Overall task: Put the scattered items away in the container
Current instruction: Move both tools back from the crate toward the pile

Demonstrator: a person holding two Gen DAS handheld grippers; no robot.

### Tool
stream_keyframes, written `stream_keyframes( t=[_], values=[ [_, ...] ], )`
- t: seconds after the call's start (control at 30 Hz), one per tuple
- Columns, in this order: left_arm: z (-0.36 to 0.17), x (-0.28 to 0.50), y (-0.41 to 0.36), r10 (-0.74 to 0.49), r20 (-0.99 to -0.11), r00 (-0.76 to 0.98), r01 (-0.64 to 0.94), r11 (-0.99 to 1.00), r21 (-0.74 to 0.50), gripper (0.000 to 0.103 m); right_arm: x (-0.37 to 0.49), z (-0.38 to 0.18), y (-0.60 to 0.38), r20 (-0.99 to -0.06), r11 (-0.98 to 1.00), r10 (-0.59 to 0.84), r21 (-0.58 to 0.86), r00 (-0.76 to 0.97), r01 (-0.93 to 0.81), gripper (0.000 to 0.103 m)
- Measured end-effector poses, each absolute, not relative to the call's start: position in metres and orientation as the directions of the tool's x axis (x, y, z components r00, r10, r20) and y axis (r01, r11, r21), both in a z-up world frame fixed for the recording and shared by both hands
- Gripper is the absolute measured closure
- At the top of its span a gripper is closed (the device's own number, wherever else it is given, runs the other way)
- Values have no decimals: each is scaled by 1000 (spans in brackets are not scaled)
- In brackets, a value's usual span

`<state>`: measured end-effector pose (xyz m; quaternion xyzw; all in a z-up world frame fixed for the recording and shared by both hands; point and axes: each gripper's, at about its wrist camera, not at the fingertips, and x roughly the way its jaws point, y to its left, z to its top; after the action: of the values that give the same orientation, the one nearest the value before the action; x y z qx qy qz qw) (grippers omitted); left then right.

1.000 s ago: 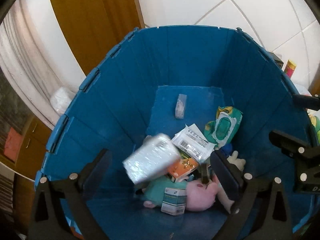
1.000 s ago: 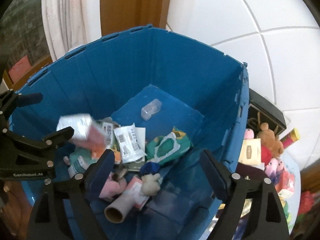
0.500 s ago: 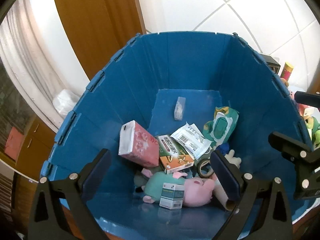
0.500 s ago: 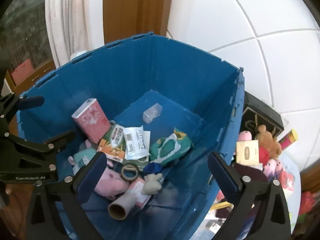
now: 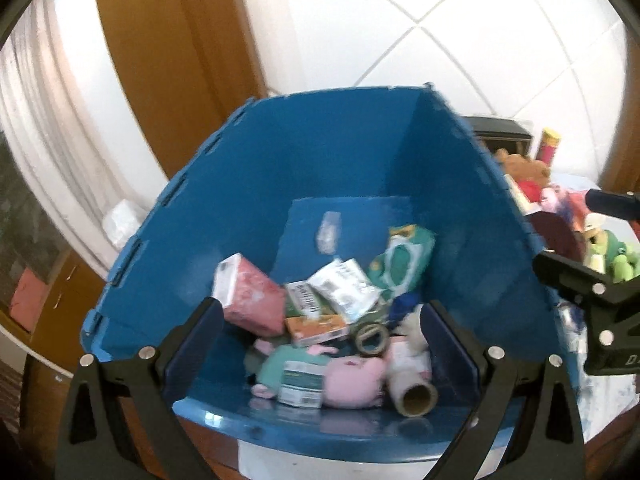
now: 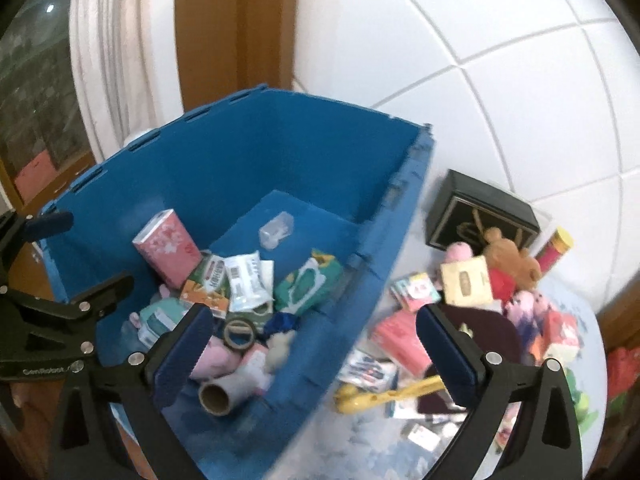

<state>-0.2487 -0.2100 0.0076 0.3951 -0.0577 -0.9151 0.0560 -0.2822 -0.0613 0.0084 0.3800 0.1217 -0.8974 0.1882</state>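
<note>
Both the left gripper point(image 5: 320, 336) and right gripper point(image 6: 310, 340) stand apart and empty above the blue container point(image 6: 248, 152); deposit step judged complete, next requiring retrieval from scattered items point(image 6: 472, 292) beside its right wall.

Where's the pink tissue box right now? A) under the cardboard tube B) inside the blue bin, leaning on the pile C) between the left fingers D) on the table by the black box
B: the pink tissue box lies inside the blue bin, tilted against the pile, and both grippers' fingers stand apart with nothing between them.
</note>
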Motion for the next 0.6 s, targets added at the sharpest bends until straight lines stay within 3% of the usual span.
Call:
stream_keyframes(
  t=[0.6],
  values=[
    [8, -229, -4, 1, -704, -711, -150, -977, 150, 3, -238, -1, 152, -733, -980, -109, -32, -671, 195, 0]
  ],
)
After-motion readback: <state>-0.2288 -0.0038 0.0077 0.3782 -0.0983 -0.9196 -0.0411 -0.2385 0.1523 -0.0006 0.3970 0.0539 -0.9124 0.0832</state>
